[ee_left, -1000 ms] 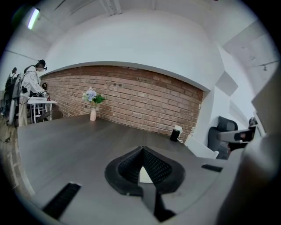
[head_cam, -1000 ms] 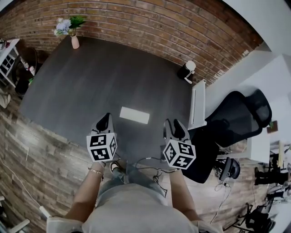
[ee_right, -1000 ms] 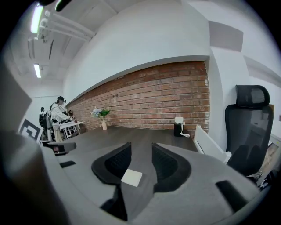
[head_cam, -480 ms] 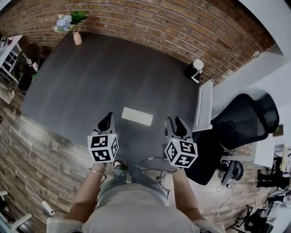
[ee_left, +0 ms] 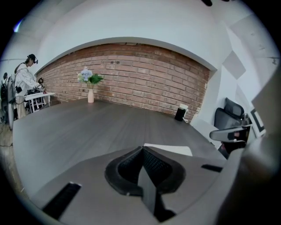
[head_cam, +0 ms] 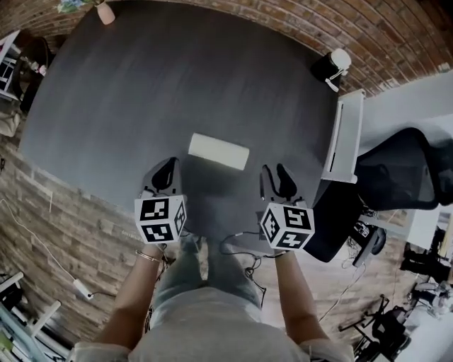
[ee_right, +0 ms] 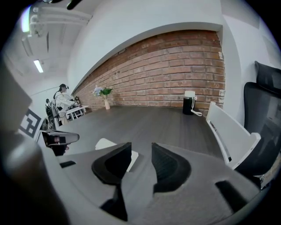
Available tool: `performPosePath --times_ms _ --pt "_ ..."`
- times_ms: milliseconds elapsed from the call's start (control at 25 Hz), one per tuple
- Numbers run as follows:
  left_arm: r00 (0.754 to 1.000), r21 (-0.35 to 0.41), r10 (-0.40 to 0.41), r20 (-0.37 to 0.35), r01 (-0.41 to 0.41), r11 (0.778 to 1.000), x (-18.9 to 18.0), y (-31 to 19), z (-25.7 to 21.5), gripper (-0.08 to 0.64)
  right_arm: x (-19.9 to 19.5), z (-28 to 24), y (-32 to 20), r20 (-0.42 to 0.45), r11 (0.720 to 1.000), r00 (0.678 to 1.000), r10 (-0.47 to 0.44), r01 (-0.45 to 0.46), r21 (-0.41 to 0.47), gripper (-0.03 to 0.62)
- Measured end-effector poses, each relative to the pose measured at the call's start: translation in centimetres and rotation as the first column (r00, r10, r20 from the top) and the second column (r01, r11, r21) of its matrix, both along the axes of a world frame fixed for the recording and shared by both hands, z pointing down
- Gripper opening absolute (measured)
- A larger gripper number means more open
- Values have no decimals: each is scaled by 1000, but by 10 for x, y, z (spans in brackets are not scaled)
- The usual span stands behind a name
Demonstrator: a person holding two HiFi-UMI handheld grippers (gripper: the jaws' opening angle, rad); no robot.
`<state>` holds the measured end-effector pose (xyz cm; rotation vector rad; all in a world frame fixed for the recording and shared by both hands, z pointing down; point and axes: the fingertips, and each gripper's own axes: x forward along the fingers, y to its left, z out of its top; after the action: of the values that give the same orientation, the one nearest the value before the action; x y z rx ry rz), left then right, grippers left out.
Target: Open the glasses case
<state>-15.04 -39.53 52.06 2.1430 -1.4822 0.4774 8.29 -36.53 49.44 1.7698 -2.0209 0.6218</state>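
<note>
A white glasses case [head_cam: 219, 150] lies closed on the dark grey table [head_cam: 177, 85], near its front edge. My left gripper [head_cam: 165, 172] hovers just left of and nearer than the case, jaws shut with nothing between them; its own view shows the case [ee_left: 169, 150] just past the touching tips. My right gripper [head_cam: 277, 179] hangs to the case's right and nearer, jaws open and empty. In the right gripper view the case [ee_right: 107, 145] peeks out left of the jaws.
A white laptop [head_cam: 345, 136] stands at the table's right edge beside a black office chair [head_cam: 407, 173]. A black-and-white speaker [head_cam: 331, 67] sits at the far right corner, a flower vase [head_cam: 105, 10] at the far left. Cables trail over the wooden floor [head_cam: 64, 233].
Both grippers have come down and forward toward the table, ending either side of the case. The head view has tilted down, so the table fills more of it.
</note>
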Motion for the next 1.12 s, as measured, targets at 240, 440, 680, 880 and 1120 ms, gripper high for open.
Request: performPosePath --times_ms 240,440,680,880,1120 --pt "1000 -57 4 9 -4 998 5 -2 35 -2 0 47 8 -22 995 999 -46 44 -91 149" --pt "997 -109 61 52 -55 993 17 -1 51 -2 -2 62 12 -36 990 996 -78 73 -117 149" --pt "984 -207 127 128 -99 973 27 -3 72 -2 -16 76 9 -42 977 986 -164 156 -147 149" --pt "973 -239 152 176 -107 965 30 -10 83 -2 -27 84 2 -42 964 974 -223 214 -157 149" --pt "970 -248 176 166 -131 960 41 -16 85 -2 -33 92 -5 -71 952 960 -271 256 -165 149"
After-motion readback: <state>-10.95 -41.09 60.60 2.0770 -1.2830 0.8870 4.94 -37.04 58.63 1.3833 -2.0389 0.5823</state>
